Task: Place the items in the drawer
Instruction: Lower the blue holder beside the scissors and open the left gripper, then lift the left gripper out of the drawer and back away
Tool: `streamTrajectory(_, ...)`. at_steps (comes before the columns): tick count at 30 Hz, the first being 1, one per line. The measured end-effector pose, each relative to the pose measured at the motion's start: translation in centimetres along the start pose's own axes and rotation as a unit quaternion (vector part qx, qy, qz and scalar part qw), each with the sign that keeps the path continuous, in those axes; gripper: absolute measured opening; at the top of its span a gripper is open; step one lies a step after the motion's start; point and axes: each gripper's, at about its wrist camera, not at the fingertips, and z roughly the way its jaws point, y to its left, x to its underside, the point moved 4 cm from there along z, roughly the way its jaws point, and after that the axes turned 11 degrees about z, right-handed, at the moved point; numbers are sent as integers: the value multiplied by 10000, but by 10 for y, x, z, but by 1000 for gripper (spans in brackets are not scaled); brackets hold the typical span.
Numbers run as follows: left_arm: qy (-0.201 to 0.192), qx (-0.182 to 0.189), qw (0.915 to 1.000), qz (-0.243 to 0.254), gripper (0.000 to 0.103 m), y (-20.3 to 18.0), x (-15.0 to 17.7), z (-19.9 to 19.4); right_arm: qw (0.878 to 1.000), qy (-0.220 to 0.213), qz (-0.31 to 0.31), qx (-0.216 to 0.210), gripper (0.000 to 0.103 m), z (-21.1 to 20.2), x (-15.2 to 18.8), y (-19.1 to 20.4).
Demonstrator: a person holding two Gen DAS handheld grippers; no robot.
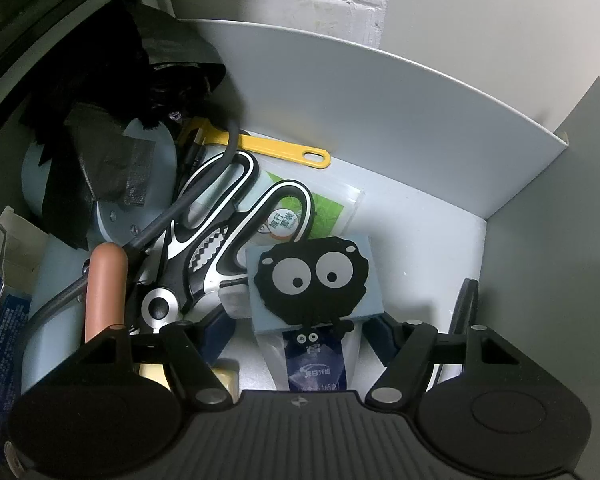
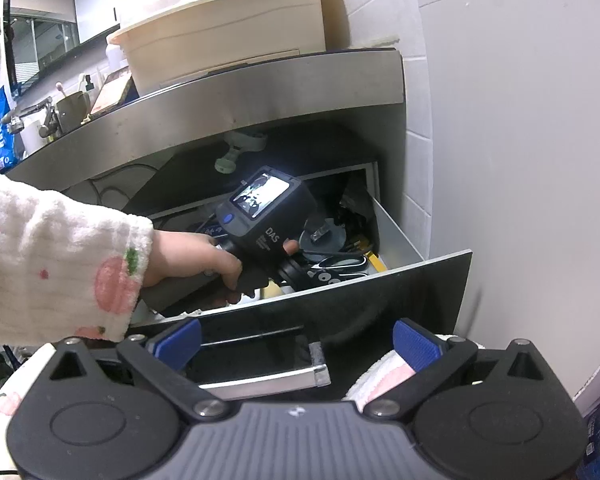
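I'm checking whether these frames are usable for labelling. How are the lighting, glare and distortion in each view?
Left wrist: drawer walls bow from fisheye; scissors sharp, back-left corner dark. Right wrist: the left gripper's screen glares white; cabinet recess shadowed; counter edge curves.

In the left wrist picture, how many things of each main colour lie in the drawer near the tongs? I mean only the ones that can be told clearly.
Yellow: 1, the plastic strip
Black and white: 1, the scissors
Blue with a black cartoon face: 1, the card
Green and white: 1, the packet
Brown: 1, the handle
Total: 5
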Motion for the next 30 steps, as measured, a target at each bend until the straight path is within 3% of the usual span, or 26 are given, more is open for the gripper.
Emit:
streamTrajectory(13,-527,-50,9985,-112,76,-2,-18,-53,9999,-85,-145,8,103,-7,0,6)
streamTrajectory(22,-902,-237,9956,32,79,-11,-11,-95,9992,-202,-331,-32,103,-16,-1,17)
streamTrajectory(30,-1683,-443,9847,-68,81,-24,7,-182,9980,-296,-549,-70,103,-22,-3,31)
